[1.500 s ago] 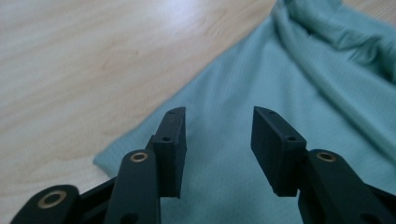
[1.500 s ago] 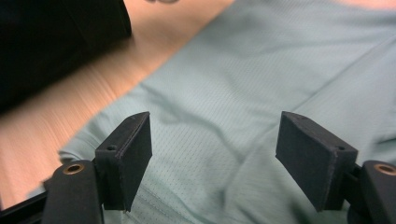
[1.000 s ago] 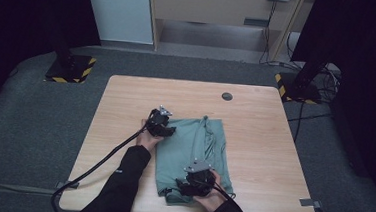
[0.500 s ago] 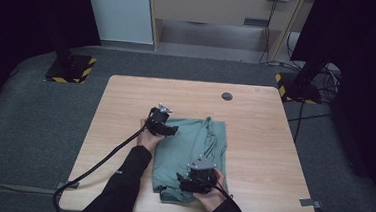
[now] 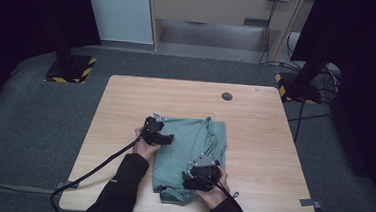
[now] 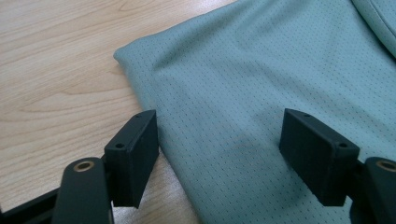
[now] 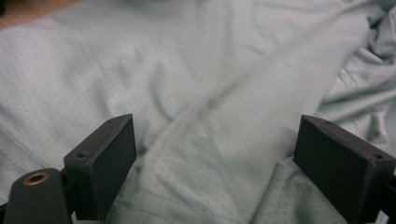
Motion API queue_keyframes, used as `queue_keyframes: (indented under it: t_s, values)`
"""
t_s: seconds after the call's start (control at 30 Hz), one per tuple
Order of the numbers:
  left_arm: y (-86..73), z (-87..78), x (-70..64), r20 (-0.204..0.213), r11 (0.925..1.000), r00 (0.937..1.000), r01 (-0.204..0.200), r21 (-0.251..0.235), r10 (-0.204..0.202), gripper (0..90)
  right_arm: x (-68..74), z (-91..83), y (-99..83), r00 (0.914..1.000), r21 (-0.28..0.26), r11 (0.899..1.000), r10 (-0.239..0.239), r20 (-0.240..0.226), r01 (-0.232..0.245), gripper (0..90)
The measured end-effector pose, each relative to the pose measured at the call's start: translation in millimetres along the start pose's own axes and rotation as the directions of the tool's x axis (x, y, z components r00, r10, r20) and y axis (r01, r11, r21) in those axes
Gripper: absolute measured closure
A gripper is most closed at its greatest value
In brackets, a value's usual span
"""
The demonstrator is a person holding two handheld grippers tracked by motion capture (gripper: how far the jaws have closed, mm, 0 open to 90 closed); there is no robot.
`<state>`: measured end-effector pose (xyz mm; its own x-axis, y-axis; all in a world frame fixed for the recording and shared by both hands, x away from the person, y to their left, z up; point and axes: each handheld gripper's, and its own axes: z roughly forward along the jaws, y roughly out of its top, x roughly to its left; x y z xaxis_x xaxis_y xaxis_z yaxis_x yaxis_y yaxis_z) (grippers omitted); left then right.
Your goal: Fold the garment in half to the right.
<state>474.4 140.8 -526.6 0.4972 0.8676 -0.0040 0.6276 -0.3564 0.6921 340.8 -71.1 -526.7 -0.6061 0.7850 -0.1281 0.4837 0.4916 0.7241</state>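
A folded sage-green mesh garment [image 5: 193,146] lies near the front middle of the wooden table [image 5: 254,130]. My left gripper [image 5: 166,139] sits at its upper left corner, open, with the cloth's edge [image 6: 233,116] between the two black pads and nothing pinched. My right gripper [image 5: 191,179] hovers over the garment's lower part, open too, above rumpled folds [image 7: 215,107] and a raised crease. A hand holds each tool from the table's front edge.
A small dark round disc [image 5: 227,96] is set in the table near the back. Bare wood stretches to the right [image 5: 272,157] and left [image 5: 114,131] of the garment. Black cables [image 5: 96,165] trail off the front left.
The right gripper has slid a little left and forward over the lower cloth. The left gripper has stayed at the upper left corner.
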Motion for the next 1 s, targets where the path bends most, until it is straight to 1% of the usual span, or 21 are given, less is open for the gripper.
queue_keyframes:
  t_s: [0.1, 0.13, 0.17, 0.23, 0.27, 0.37, 0.47, 0.53, 0.57, 0.6, 0.63, 0.67, 0.73, 0.8, 0.87, 0.93, 1.0]
  values:
    - [-0.3, -2.6, -1.9, -0.013, 1.0000, 0.9999, -0.004, 0.004, 0.004, 27.3, -5.6, -3.4, -3.6, 0.9999, 0.004, 1.000, 0.014, 0.007, -0.014, 12.4]
    - [-0.8, -5.3, -3.0, -0.015, 1.0000, 0.9999, -0.006, 0.003, 0.006, 28.7, -7.6, -5.3, -5.2, 0.9998, 0.005, 1.000, 0.018, 0.010, -0.018, 12.4]
    - [-1.5, -8.8, -4.5, -0.009, 1.0000, 0.9999, -0.006, -0.006, 0.006, 29.2, -9.6, -7.0, -7.0, 0.9996, 0.005, 1.000, 0.024, 0.014, -0.024, 12.4]
    - [-4.1, -19.5, -8.0, 0.022, 0.9996, 0.9998, 0.001, -0.028, 0.000, 29.3, -14.4, -10.6, -10.9, 0.9992, 0.004, 0.999, 0.037, 0.016, -0.037, 12.4]
    - [-6.3, -25.8, -10.6, 0.030, 0.9993, 0.9995, 0.004, -0.036, -0.003, 29.2, -16.8, -11.9, -12.5, 0.9987, 0.004, 0.999, 0.048, 0.015, -0.048, 12.4]
    - [-14.3, -43.7, -21.7, 0.027, 0.9997, 0.9995, -0.017, -0.019, 0.018, 25.9, -22.4, -14.4, -15.6, 0.9975, 0.010, 0.998, 0.067, 0.021, -0.067, 12.0]
    - [-27.3, -58.8, -35.8, 0.042, 1.0000, 0.9991, -0.006, 0.002, 0.005, 23.3, -24.7, -15.6, -16.7, 0.9973, 0.008, 0.997, 0.071, 0.022, -0.071, 11.8]
    - [-36.3, -66.4, -44.2, 0.049, 0.9999, 0.9987, -0.013, 0.002, 0.013, 22.6, -24.7, -16.7, -16.4, 0.9973, 0.007, 0.998, 0.070, 0.025, -0.070, 11.7]
    - [-41.1, -69.7, -47.9, 0.056, 1.0000, 0.9984, -0.007, 0.002, 0.007, 22.7, -25.0, -17.2, -16.2, 0.9974, 0.007, 0.998, 0.068, 0.024, -0.068, 11.7]
    - [-45.4, -72.4, -51.0, 0.061, 0.9999, 0.9981, -0.006, 0.012, 0.005, 22.6, -25.4, -17.5, -16.0, 0.9974, 0.008, 0.998, 0.068, 0.025, -0.068, 11.6]
    - [-50.5, -75.4, -54.5, 0.057, 0.9997, 0.9983, -0.012, 0.019, 0.011, 21.7, -25.9, -17.8, -16.1, 0.9973, 0.009, 0.998, 0.069, 0.026, -0.069, 11.5]
    - [-54.3, -77.4, -56.1, 0.061, 0.9999, 0.9981, -0.003, 0.013, 0.002, 21.4, -26.9, -18.3, -16.5, 0.9971, 0.011, 0.997, 0.070, 0.028, -0.071, 11.3]
    - [-64.5, -81.6, -59.5, 0.078, 0.9998, 0.9968, 0.012, 0.017, -0.014, 21.4, -28.7, -19.4, -17.5, 0.9967, 0.009, 0.997, 0.075, 0.029, -0.076, 11.2]
    - [-74.5, -83.9, -64.5, 0.075, 0.9993, 0.9972, -0.004, 0.038, 0.002, 19.9, -31.1, -20.7, -19.0, 0.9959, 0.007, 0.996, 0.085, 0.031, -0.085, 11.1]
    - [-81.9, -85.1, -68.2, 0.073, 0.9988, 0.9972, -0.020, 0.045, 0.017, 19.2, -34.6, -21.5, -21.3, 0.9950, 0.011, 0.995, 0.095, 0.030, -0.096, 10.9]
    - [-87.8, -85.8, -70.9, 0.062, 0.9988, 0.9976, -0.035, 0.036, 0.033, 18.7, -37.1, -22.6, -23.4, 0.9940, 0.014, 0.994, 0.105, 0.029, -0.106, 10.8]
    - [-90.1, -87.0, -70.5, 0.060, 0.9989, 0.9975, -0.039, 0.024, 0.038, 18.7, -40.9, -25.2, -26.4, 0.9925, 0.014, 0.993, 0.119, 0.026, -0.120, 10.8]
